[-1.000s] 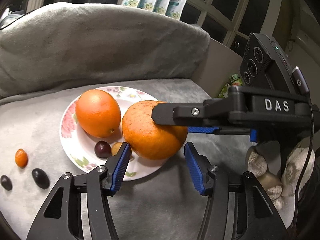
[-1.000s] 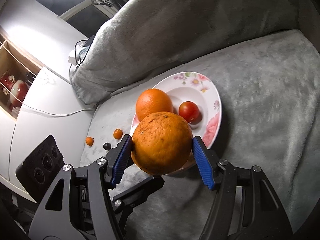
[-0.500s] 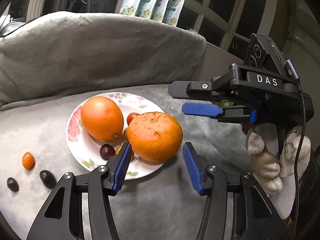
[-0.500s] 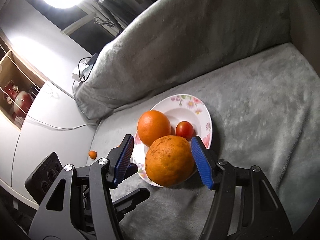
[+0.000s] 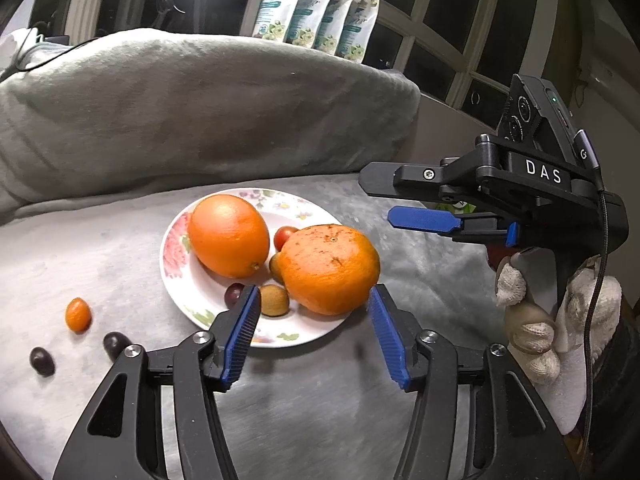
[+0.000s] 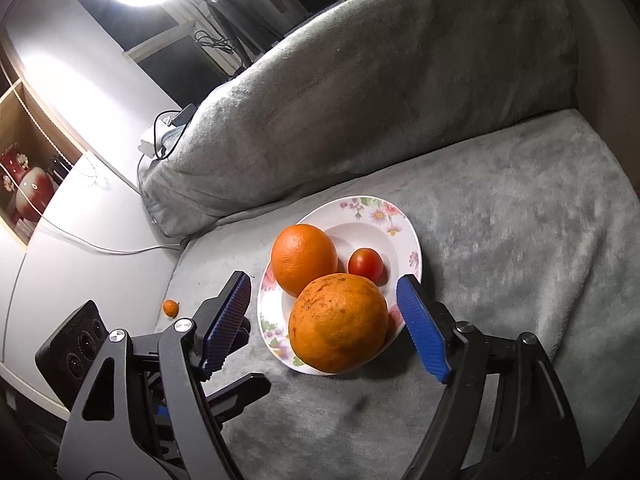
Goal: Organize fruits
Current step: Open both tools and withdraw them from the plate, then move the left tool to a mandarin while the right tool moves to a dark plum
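In the right wrist view the rough-skinned big orange [image 6: 338,323] hides part of the white flowered plate [image 6: 400,220]; the small brown fruit [image 5: 274,300] shows only in the left view. This orange, dull w/ dark specks, sits on the plate's edge, beside the smooth orange [image 5: 229,235]. Left gripper [image 5: 310,332] and right gripper [image 6: 324,326] both stand open, w/ nothing held.

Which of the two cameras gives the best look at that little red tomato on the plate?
The right wrist view: the tomato sits in the open on the plate, almost whole. In the left wrist view the tomato only peeks out between the two oranges, mostly hidden.
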Demonstrator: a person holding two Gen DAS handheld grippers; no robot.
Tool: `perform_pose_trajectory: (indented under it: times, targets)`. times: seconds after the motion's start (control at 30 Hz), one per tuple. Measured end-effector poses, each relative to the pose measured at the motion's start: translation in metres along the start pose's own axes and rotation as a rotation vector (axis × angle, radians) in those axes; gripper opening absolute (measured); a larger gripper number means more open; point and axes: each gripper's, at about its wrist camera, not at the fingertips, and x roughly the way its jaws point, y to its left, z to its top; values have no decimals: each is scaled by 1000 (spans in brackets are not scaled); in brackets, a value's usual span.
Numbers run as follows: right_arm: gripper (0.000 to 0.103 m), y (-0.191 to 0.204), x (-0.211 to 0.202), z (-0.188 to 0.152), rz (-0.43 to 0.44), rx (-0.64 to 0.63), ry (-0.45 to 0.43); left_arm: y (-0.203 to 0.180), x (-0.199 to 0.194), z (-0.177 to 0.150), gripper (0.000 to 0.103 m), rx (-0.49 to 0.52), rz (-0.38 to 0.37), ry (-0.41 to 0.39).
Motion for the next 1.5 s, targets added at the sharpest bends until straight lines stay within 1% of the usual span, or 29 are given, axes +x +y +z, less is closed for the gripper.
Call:
perform_pose_trajectory:
  times: [0.03, 0.1, 0.13, 0.17, 0.5, 0.83, 0.93, 1.2, 1.33, 1.5]
  targets:
    - [82, 1, 0, 0, -5, -3, -4, 0, -1, 1, 60, 0, 2, -3]
    - [83, 1, 0, -1, -15, -7, -12, 2, -3, 0, 62, 0, 6, -8]
    - [83, 2, 0, -1, -21, -13, -14, 3, -5, 0, 67, -1, 9, -12]
    - [83, 3, 1, -2, -27, -16, -14, 3, -6, 0, 68, -2, 13, -18]
    - [83, 15, 3, -4, -51, -65, -55, 17, -13, -4, 69, -22, 46, -33]
    - [83, 44, 2, -11, -58, -189, -102, 33, -25, -6, 69, -28, 87, -44]
    - [87, 56, 4, -13, -77, -233, -99, 43, -32, -7, 69, -37, 113, -50]
    - [87, 90, 19, -20, -97, -355, -47, 86, -64, -20, 69, -68, 218, -67]
    - [87, 104, 26, -25, -78, -408, -35, 114, -85, -31, 69, -97, 292, -75]
    - [87, 124, 38, -34, -52, -468, -14, 145, -107, -44, 69, -146, 362, -77]
